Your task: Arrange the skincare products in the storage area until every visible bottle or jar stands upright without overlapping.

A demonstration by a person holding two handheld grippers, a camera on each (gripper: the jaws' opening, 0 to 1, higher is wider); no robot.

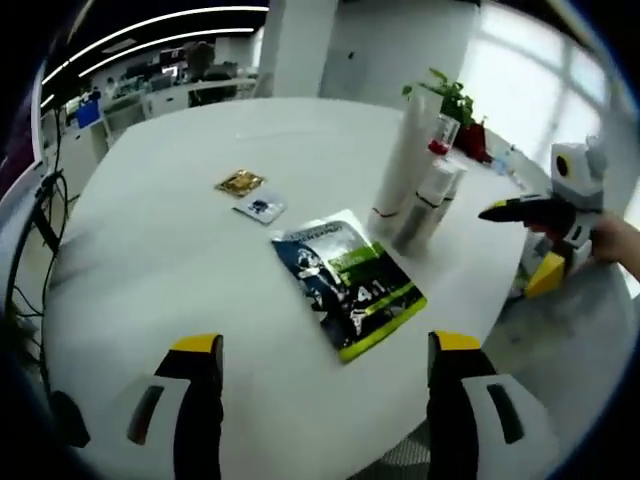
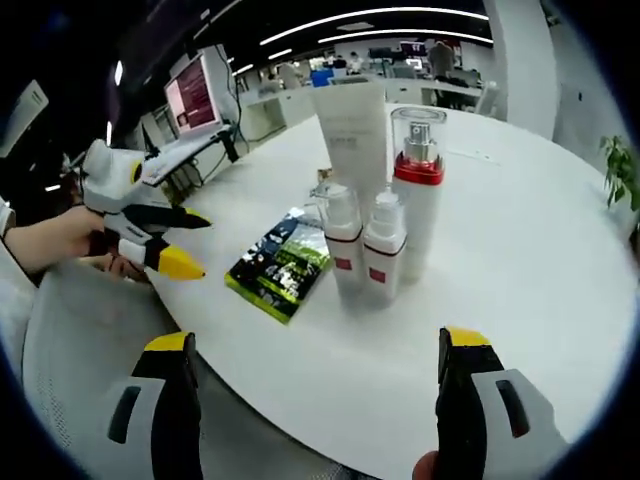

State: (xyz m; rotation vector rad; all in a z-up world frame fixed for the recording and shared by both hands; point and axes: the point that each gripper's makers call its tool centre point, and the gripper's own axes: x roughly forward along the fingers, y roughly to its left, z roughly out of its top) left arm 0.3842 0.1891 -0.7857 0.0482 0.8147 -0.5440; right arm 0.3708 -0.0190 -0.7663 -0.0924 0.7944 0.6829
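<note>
A cluster of skincare products stands upright on the round white table (image 1: 180, 260). It holds a tall white tube (image 2: 355, 130), a pump bottle with a red collar and clear cap (image 2: 417, 190), and two small white bottles with red labels (image 2: 343, 240) (image 2: 383, 248). In the left gripper view the tube (image 1: 405, 160) and bottles (image 1: 430, 205) stand at the table's right. A dark blue and green packet (image 1: 345, 285) (image 2: 283, 265) lies flat beside them. My left gripper (image 1: 326, 345) (image 2: 195, 243) is open over the near edge. My right gripper (image 2: 317, 345) (image 1: 520, 243) is open, short of the bottles.
Near the table's middle lie a gold sachet (image 1: 240, 182) and a small white and blue sachet (image 1: 260, 207). A potted plant (image 1: 450, 95) stands behind the cluster. A grey chair back (image 2: 90, 330) is off the table edge. Desks and a monitor (image 2: 195, 95) fill the background.
</note>
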